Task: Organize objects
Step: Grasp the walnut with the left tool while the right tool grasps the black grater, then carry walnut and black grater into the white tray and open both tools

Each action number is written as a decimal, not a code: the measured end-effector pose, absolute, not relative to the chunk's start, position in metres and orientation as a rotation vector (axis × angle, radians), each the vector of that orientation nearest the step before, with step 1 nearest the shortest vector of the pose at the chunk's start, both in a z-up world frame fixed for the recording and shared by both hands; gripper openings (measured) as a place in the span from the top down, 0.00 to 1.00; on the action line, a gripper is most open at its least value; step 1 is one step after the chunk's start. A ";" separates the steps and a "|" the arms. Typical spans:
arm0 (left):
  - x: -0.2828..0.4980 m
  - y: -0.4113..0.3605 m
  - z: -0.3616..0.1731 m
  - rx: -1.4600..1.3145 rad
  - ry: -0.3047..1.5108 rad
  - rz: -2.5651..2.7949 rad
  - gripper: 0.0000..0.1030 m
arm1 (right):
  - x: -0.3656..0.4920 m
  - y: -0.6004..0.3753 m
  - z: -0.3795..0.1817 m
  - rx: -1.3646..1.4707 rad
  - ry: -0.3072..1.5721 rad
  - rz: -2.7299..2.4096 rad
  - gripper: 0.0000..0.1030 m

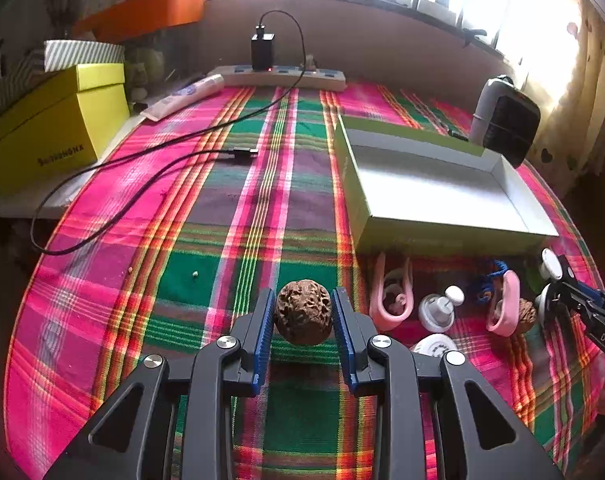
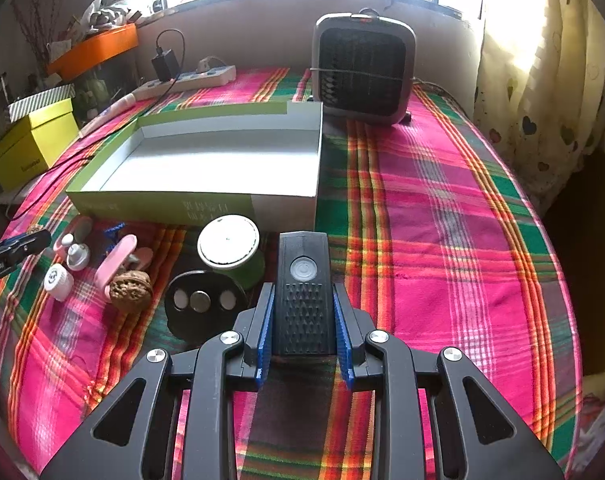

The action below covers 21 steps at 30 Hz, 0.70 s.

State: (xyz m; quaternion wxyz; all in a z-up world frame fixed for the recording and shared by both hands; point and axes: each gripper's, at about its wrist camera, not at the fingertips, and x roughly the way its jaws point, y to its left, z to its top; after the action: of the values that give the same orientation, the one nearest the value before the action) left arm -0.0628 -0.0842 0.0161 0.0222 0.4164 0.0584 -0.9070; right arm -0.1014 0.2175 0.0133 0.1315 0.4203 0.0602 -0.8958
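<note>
Between ribbed blue pads, wrinkled walnut

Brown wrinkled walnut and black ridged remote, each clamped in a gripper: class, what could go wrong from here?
1. The brown wrinkled walnut is round, so it may roll out of the left gripper.
2. The right gripper pinches only the lower end of the black ridged remote, which could pivot or hit the near wall of the open white-lined box.

two wrinkled brown walnuts, two pink plastic clips, one open green-and-white cardboard box, one black ribbed remote, one yellow lidded box
</note>
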 end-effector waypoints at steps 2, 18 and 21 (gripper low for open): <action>-0.063 -0.083 0.021 1.283 0.183 -2.820 0.74 | -0.101 0.218 0.015 1.215 0.176 -2.608 0.73; -0.091 -0.055 0.064 1.234 0.120 -2.949 0.74 | -0.116 0.214 0.052 1.142 0.129 -2.596 0.73; -0.103 -0.048 0.065 1.264 0.121 -2.962 0.74 | -0.127 0.208 0.058 1.135 0.120 -2.578 0.73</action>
State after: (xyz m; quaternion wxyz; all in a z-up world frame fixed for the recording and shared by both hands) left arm -0.1034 -0.0483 0.0653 -0.0405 0.3918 0.0375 -0.9184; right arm -0.1265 0.2084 0.0580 0.1604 0.3974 0.0420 -0.9025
